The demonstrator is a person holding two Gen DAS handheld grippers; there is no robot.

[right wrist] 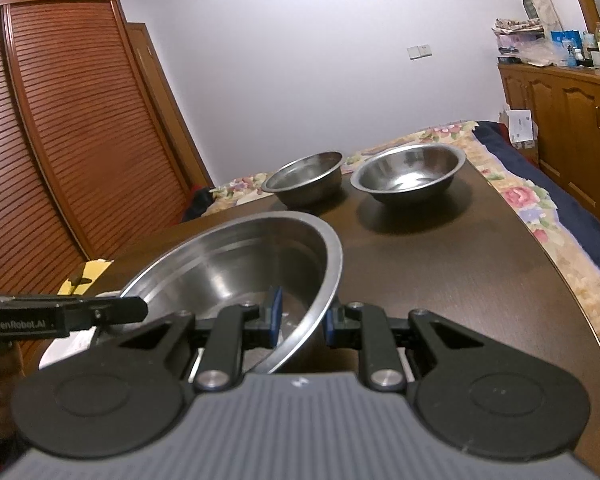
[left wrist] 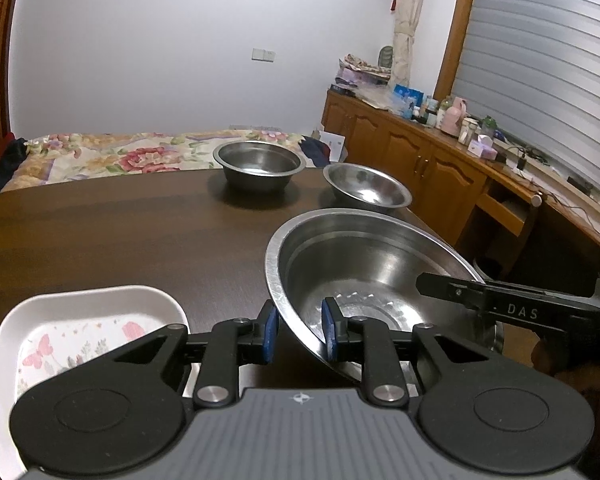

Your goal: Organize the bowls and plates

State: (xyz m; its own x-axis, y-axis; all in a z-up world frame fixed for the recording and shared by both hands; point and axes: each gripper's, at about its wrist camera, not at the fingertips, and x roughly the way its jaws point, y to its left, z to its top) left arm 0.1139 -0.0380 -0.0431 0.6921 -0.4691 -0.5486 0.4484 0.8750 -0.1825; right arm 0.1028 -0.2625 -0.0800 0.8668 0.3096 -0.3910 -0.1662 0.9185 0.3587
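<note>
Left hand-held gripper (left wrist: 298, 334): black linkage arms w/ silver screws; blue pads (left wrist: 329, 330); grey ribbed body; right hand-held gripper (right wrist: 300, 322) same, "DAS" marking on its side.

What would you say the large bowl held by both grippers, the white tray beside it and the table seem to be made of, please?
Large bowl: most likely stainless steel, brushed grey with sharp mirror-like reflections and a thin rolled rim. White tray: probably melamine or plastic, possibly glazed ceramic; smooth, opaque, with printed butterflies and flowers. Table: dark wood or wood-look laminate, with visible grain streaks and a soft sheen.
</note>
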